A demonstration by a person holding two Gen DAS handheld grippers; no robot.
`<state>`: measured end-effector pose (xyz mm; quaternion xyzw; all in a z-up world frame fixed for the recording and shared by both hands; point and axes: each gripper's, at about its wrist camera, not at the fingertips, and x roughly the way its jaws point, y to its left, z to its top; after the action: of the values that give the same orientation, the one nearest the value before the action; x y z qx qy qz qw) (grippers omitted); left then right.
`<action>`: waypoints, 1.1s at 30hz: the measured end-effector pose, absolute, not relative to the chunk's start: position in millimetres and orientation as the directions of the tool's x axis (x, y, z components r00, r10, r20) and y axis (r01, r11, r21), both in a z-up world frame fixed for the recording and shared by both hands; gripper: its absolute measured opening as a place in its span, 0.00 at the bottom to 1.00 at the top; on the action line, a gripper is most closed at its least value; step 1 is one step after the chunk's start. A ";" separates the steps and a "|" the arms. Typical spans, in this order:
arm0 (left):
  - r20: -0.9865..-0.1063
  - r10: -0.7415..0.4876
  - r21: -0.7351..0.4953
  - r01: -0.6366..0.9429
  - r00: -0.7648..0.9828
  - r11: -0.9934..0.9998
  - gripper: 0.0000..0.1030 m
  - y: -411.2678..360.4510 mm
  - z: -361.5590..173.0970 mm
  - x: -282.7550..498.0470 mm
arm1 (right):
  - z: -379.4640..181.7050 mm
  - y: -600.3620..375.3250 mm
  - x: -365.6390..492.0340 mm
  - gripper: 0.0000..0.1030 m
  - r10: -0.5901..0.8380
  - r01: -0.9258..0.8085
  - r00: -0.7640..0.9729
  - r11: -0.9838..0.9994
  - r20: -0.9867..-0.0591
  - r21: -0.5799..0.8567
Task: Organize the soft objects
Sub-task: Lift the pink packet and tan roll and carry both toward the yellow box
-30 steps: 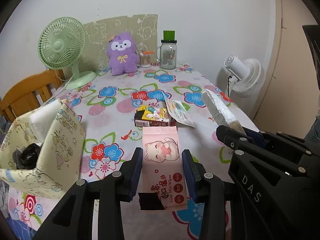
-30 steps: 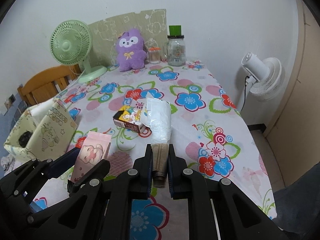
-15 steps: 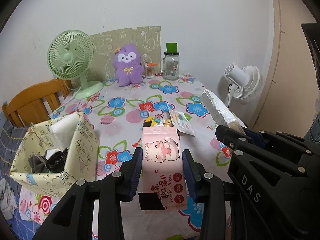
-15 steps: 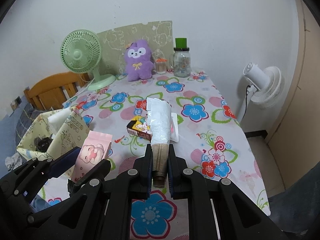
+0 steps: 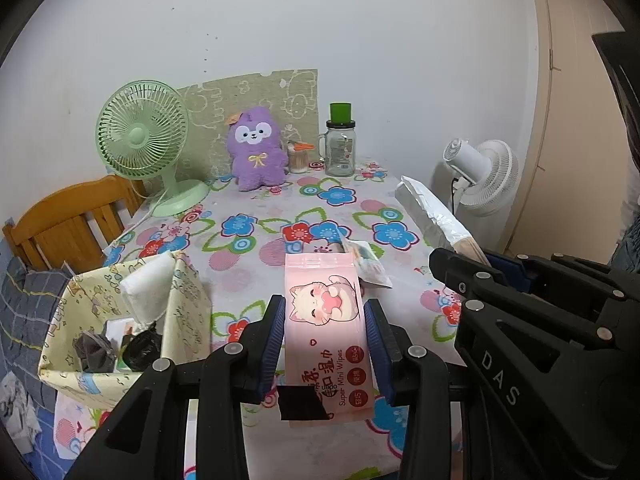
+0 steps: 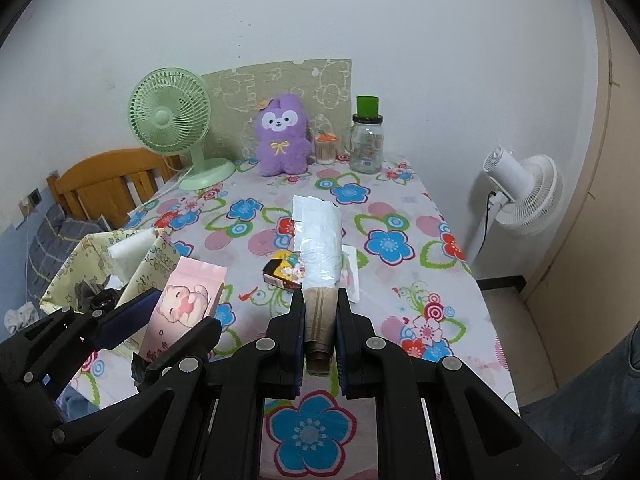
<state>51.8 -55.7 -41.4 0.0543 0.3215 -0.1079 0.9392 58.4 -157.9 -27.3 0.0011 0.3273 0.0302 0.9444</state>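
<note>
My left gripper (image 5: 324, 312) is shut on a pink wet-wipes pack (image 5: 324, 320) with a cat print, held above the near table edge; it also shows in the right wrist view (image 6: 184, 300). My right gripper (image 6: 319, 300) is shut on a white and brown wrapped pack (image 6: 318, 248), which also shows in the left wrist view (image 5: 432, 216). A yellow patterned fabric bin (image 5: 188, 312) stands at the near left, holding a white cloth (image 5: 146, 292) and dark items (image 5: 96, 350). A purple plush toy (image 5: 256, 152) sits at the back.
A small colourful box (image 6: 282, 274) and a flat packet (image 5: 370, 260) lie mid-table on the flowered cloth (image 5: 332, 196). A green desk fan (image 5: 144, 140), a glass jar (image 5: 340, 148) and a small container (image 5: 298, 156) stand at the back. A wooden chair (image 5: 68, 224) is left, a white floor fan (image 5: 484, 176) right.
Both grippers have lifted and pulled back from the table with their packs still held. The table and the bin now look farther away and lower.
</note>
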 end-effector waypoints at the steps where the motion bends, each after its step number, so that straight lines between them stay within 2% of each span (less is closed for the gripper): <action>1: -0.616 -0.166 0.035 0.237 0.770 0.971 0.39 -54.0 -41.3 52.8 | -27.0 -155.3 59.8 0.15 0.061 -0.059 0.784 0.998 -0.618 0.024; 33: -0.620 -0.065 0.035 0.110 0.782 0.993 0.39 38.0 -41.9 87.9 | -22.1 -57.6 97.2 0.15 0.150 -0.185 0.766 0.983 -0.625 0.009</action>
<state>87.9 38.0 -41.9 0.0345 0.3267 -0.0462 0.9434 97.2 -57.6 -22.1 -0.0266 0.3304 0.0892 0.9393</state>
